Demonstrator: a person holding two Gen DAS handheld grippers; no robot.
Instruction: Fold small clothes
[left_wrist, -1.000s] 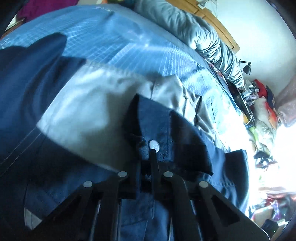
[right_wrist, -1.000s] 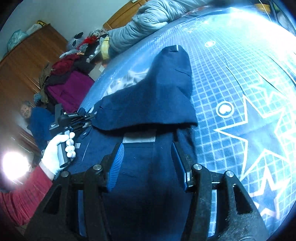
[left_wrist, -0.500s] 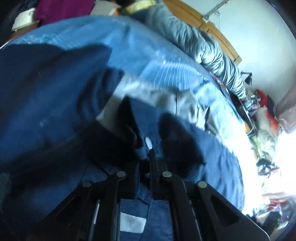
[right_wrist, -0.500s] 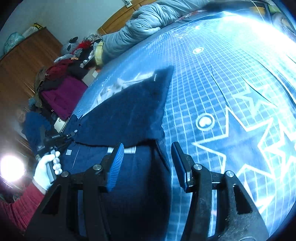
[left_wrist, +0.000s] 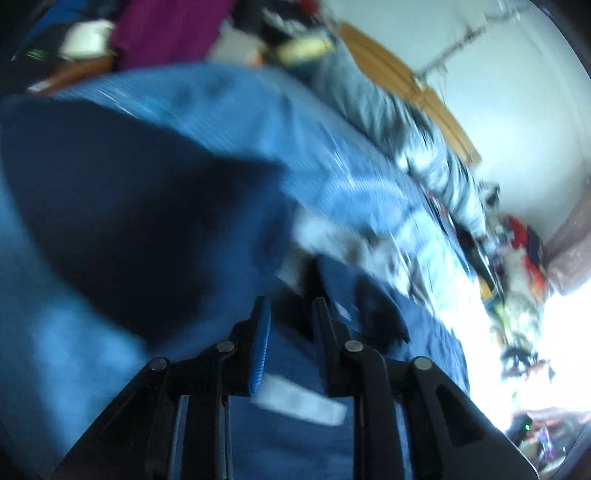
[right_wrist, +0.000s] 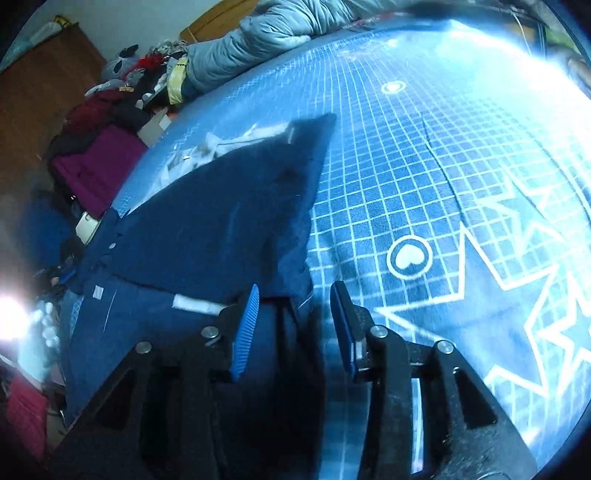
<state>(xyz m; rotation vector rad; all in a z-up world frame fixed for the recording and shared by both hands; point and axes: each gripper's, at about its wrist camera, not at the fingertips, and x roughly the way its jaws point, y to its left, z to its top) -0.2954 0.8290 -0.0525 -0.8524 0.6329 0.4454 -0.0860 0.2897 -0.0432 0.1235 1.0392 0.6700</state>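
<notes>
A navy blue garment (right_wrist: 229, 221) lies on the blue grid-patterned blanket (right_wrist: 424, 177), with one flap folded over and a white label (right_wrist: 194, 304) showing below the fold. My right gripper (right_wrist: 293, 321) hovers open over the garment's right edge with nothing between its blue pads (right_wrist: 245, 328). The left wrist view is motion-blurred. There my left gripper (left_wrist: 290, 321) is open above the navy garment (left_wrist: 129, 240), close to a white label (left_wrist: 299, 402), holding nothing. Some pale cloth (right_wrist: 207, 147) peeks out at the garment's far edge.
A grey duvet (right_wrist: 266, 40) lies along the far side of the bed. Piled clothes and a purple item (right_wrist: 99, 162) sit by a wooden wardrobe (right_wrist: 40, 96) at the left. A person's gloved hand (right_wrist: 44, 328) shows blurred at the left edge. Star prints (right_wrist: 517, 277) cover the blanket's right.
My left gripper was shut on the navy garment's buttoned edge and is now open, the cloth let go and laid over. The right gripper stayed open and shifted toward the garment's right edge.
</notes>
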